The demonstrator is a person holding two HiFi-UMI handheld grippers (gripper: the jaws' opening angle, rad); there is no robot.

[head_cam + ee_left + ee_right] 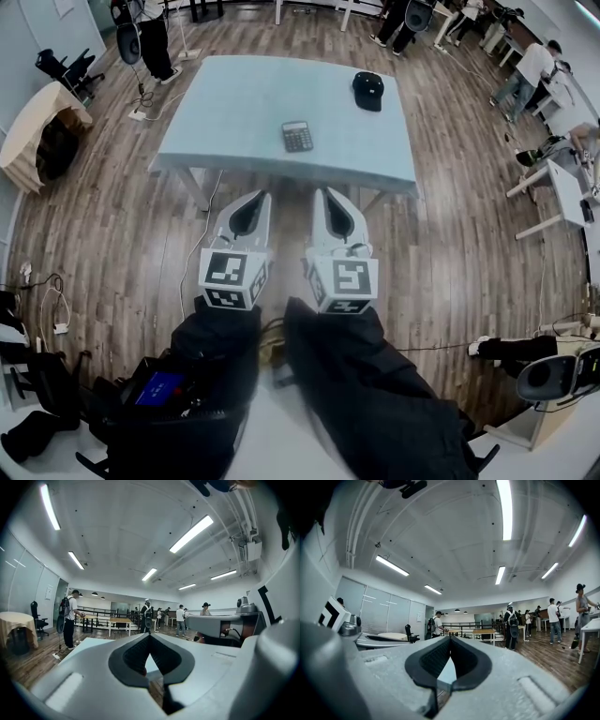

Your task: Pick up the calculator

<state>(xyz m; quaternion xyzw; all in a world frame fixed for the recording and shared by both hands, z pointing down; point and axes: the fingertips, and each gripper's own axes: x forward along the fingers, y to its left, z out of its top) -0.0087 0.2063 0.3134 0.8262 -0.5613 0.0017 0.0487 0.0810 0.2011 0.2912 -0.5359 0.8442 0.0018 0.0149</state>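
A dark calculator point(297, 136) lies flat near the middle front of a light blue table point(234, 103). Both grippers hang side by side over the wooden floor, short of the table's front edge and pointing level toward it. The left gripper point(255, 197) is shut with its tips touching and nothing between them; the left gripper view shows its closed tips point(149, 635). The right gripper point(325, 194) is shut and empty too, tips meeting in the right gripper view point(450, 638). The calculator does not show in either gripper view.
A black cap point(367, 90) lies at the table's far right corner. Cables point(192, 253) trail over the floor by the table's left legs. A cloth-covered round table point(37, 127) and an office chair point(66, 66) stand at left. Several people and white desks point(553, 187) are at right.
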